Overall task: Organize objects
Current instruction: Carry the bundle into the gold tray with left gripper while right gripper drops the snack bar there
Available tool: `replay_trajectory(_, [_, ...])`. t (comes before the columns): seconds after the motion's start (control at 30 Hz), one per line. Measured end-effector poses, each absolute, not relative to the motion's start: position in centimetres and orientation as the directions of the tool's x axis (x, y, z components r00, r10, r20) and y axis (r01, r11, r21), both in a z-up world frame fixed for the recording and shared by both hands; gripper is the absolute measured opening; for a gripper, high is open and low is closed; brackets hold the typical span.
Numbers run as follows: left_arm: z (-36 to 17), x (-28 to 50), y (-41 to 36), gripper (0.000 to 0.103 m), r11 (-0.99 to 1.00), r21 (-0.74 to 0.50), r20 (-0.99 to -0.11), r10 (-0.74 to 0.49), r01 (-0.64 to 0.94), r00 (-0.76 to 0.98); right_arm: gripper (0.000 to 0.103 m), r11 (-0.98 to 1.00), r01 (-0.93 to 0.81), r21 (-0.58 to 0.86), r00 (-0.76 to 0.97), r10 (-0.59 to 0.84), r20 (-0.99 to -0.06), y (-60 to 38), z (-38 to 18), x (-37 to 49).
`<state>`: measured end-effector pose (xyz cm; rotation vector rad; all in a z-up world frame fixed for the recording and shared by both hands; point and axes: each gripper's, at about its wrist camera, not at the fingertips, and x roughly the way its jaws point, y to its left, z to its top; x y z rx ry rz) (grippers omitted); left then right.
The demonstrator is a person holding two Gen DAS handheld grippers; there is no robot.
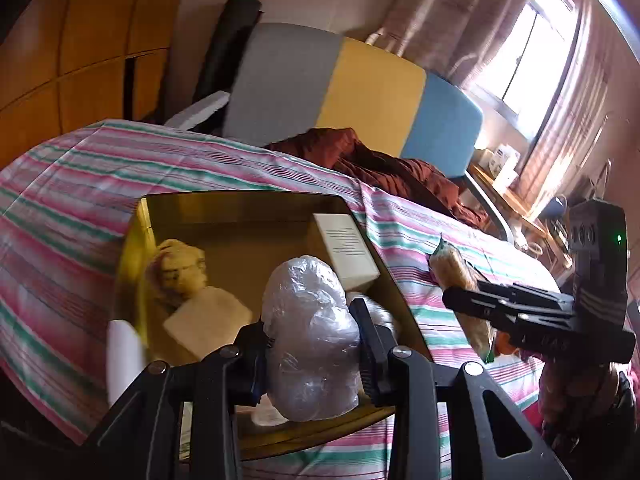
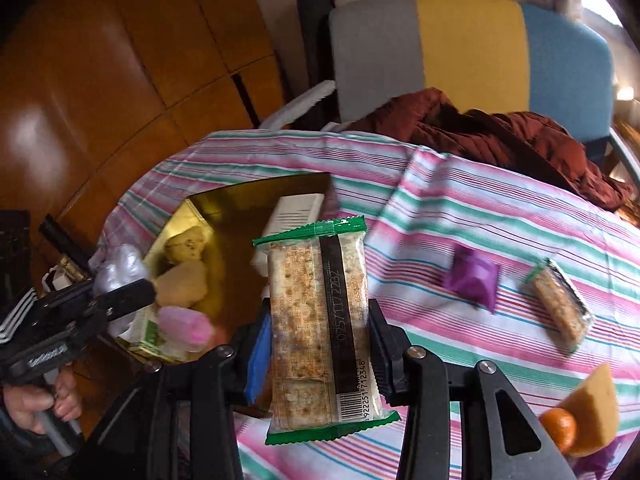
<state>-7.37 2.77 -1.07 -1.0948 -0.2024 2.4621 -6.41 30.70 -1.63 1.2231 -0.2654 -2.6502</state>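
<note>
the bed [image 2: 460, 216], under a pink, green and white striped sheet, carries everything; a rust-red quilt [image 2: 500, 132] is bunched along its far edge below a grey, yellow and blue headboard [image 2: 472, 44]. near the bed's left edge sits an open gold box [image 1: 240, 208], already holding a white carton [image 1: 344, 252], two pale yellowish lumps and some small packets

the left hand-held gripper [image 1: 316, 332] is clenched on a bundle of clear plastic wrap [image 1: 308, 336], held in the air just over the box's near side. it looks very light, soft and crushable, probably a bit slick, so the squeeze across its middle seems the sensible hold

the right hand-held gripper [image 2: 320, 344] is grasping a cracker packet [image 2: 320, 332] with green ends, pinched across its width a little below the middle, hovering over the sheet just right of the box. i'd judge it light, flat and fairly stiff, with brittle contents and a glossy film that could slip; a firm hold on the long edges suits it better than on the crimped ends

both loads head for the same box, so the two tools may crowd each other above it, and the carton already takes up its right side

well apart on the right of the bed lie a smaller cracker packet [image 2: 560, 304], a purple pouch [image 2: 474, 280], and by the near right corner a yellow wedge [image 2: 596, 404] touching a small orange [image 2: 560, 428]
</note>
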Motion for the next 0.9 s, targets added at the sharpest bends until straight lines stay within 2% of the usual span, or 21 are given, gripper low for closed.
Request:
replay_trajectory(0.4, [-1.9,-8.0,-4.7,0.035,-0.904,-0.376,-0.661,0.417,-0.206,-0.624,0.043,-0.945,0.2,0.259,-0.552,-0.328,-0.767,22.1,-2.7,-9.1])
replay_trajectory(0.77, [-0.1,-12.6,-3.2,0.036,-0.872,-0.418,-0.627,0.479,-0.254,-0.614,0.044,-0.953,0.18,0.245,-0.537,-0.304,-0.787,19.9,-3.3,-11.8])
replay_trajectory(0.8, [-0.1,-13.2,-2.8,0.038,-0.874,-0.415,-0.631,0.476,-0.252,-0.612,0.044,-0.954,0.18,0.238,-0.538,-0.298,-0.789,19.7,-3.4,-12.1])
replay_trajectory(0.87, [-0.7,-14.5,-1.9,0.057,-0.875,-0.414,-0.651,0.478,-0.251,-0.59,0.045,-0.954,0.185,0.235,-0.535,-0.298,-0.79,19.5,-3.6,-12.6])
replay_trajectory(0.9, [-1.1,-15.2,-1.7,0.06,-0.874,-0.424,-0.665,0.479,-0.238,-0.574,0.047,-0.952,0.189,0.24,-0.533,-0.305,-0.789,19.6,-3.7,-12.8])
